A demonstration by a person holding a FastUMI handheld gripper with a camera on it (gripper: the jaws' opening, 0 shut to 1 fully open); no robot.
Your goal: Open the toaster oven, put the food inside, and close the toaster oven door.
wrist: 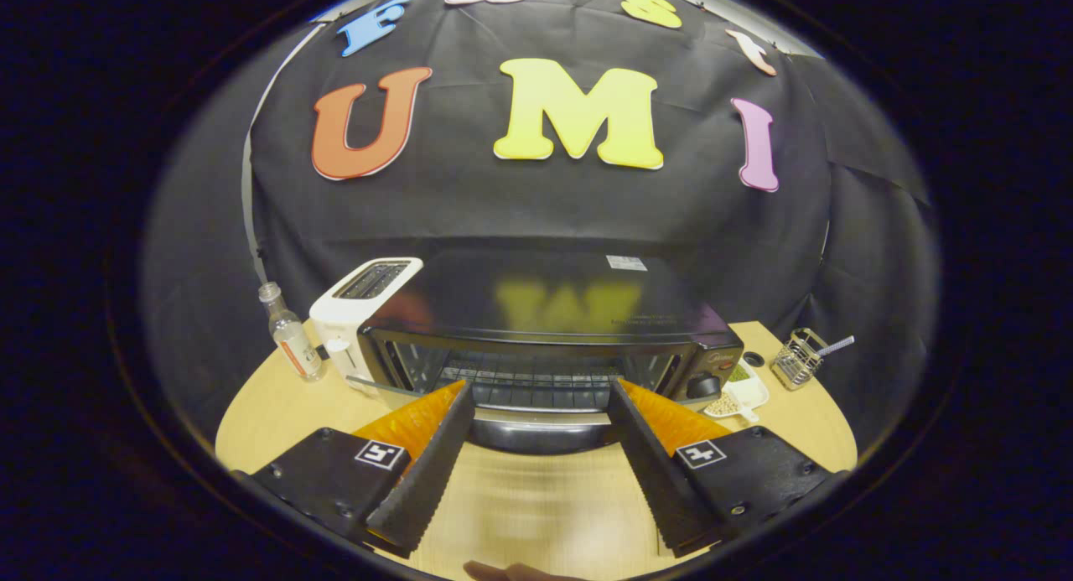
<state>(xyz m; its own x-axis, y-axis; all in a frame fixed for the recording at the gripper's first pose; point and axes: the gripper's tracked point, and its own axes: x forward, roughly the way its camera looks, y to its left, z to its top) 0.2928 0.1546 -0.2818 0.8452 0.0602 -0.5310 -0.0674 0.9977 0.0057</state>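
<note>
1. Black toaster oven (545, 329) sits on the tabletop (268, 413), long axis crosswise, mouth facing the fingers, door (541, 430) dropped open.
2. Gripper (541, 396) fingers spread wide, empty, at the door.

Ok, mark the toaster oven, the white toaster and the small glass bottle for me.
toaster oven (545, 300): gripper view, on its dark top panel.
white toaster (339, 317): gripper view, on its front side wall.
small glass bottle (293, 342): gripper view, on its clear body.

No legible labels or signs.
</note>
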